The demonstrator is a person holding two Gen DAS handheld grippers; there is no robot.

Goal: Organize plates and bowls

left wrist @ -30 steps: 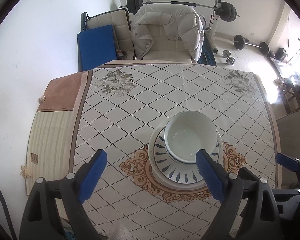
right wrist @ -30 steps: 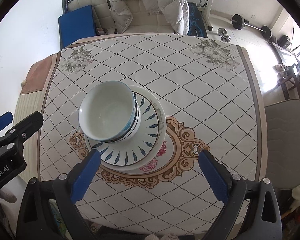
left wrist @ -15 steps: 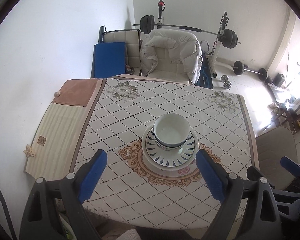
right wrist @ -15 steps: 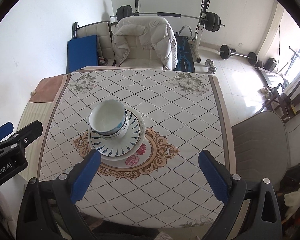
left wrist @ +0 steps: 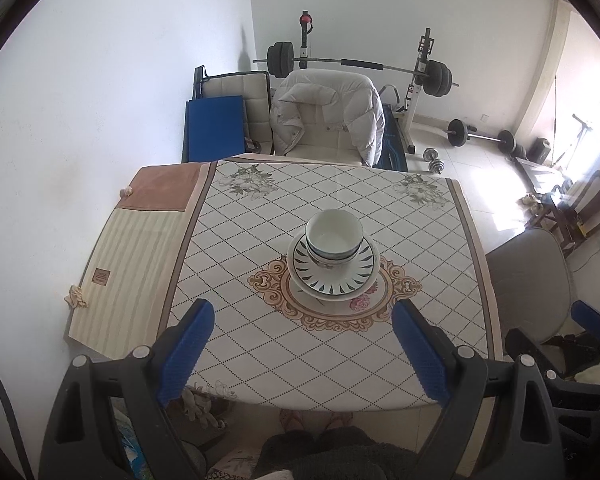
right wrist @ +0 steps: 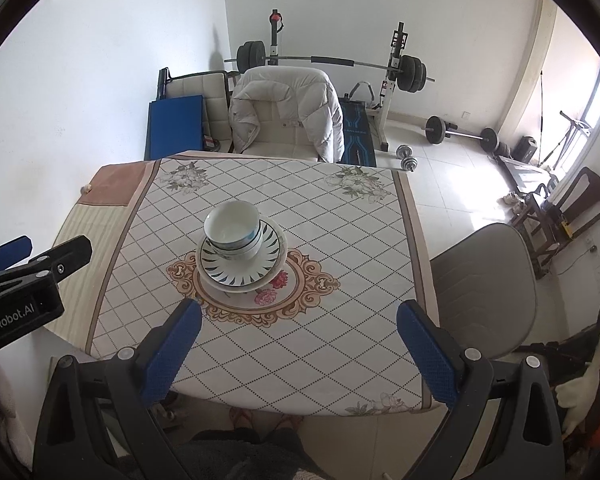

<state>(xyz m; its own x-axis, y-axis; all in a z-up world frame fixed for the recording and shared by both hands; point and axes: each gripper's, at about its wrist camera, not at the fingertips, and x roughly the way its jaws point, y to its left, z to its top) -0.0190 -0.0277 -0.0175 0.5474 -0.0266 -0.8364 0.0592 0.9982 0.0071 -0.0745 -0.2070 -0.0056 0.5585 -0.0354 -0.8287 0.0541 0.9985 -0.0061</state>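
A stack of white bowls (left wrist: 333, 238) with blue rims sits on stacked plates with a blue leaf pattern (left wrist: 332, 280) at the middle of the table; the bowls (right wrist: 233, 232) and plates (right wrist: 242, 270) also show in the right wrist view. My left gripper (left wrist: 303, 350) is open and empty, well back above the table's near edge. My right gripper (right wrist: 300, 354) is open and empty, also back from the stack. The left gripper's body (right wrist: 16, 280) shows at the left of the right wrist view.
The table carries a diamond-patterned cloth (left wrist: 340, 336) with a beige mat (left wrist: 128, 264) at its left. A chair with a white jacket (left wrist: 328, 120) stands behind the table, a grey chair (right wrist: 484, 280) at its right. Gym weights (right wrist: 328, 62) stand along the far wall.
Both grippers have pulled up and back from the stack, which now looks much smaller. The bowls and plates stay in place on the table.
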